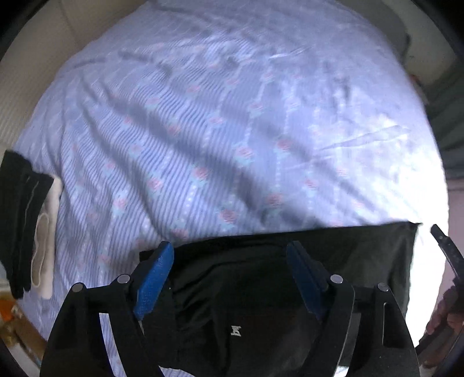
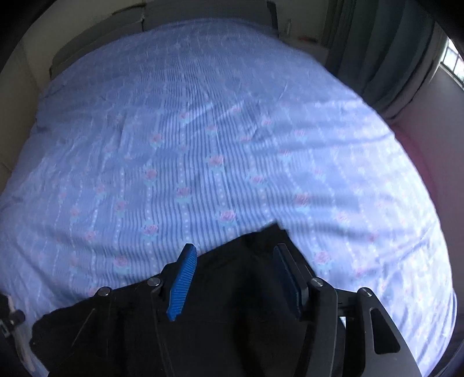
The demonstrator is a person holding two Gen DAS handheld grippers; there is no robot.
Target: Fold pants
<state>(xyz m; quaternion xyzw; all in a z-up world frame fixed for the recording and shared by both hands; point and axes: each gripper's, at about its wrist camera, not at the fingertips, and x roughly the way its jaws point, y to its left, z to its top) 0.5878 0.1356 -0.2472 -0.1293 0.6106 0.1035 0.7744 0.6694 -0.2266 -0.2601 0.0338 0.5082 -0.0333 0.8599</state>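
Note:
Black pants point(image 1: 261, 278) lie flat on the bed's blue flowered sheet point(image 1: 203, 145), near its front edge, with a small white logo showing. My left gripper point(image 1: 230, 258) is open above them, its blue-padded jaws wide apart and empty. In the right wrist view the same pants point(image 2: 232, 304) lie under my right gripper point(image 2: 235, 261), which is open too, with the far right corner of the cloth just beyond the fingertips. The right gripper's edge and the hand holding it show at the far right of the left wrist view point(image 1: 446, 252).
A folded stack of black and white clothes point(image 1: 26, 220) lies at the bed's left edge. A headboard and wall are at the far side point(image 2: 203, 11). Grey curtains point(image 2: 391, 58) hang at the right by a window.

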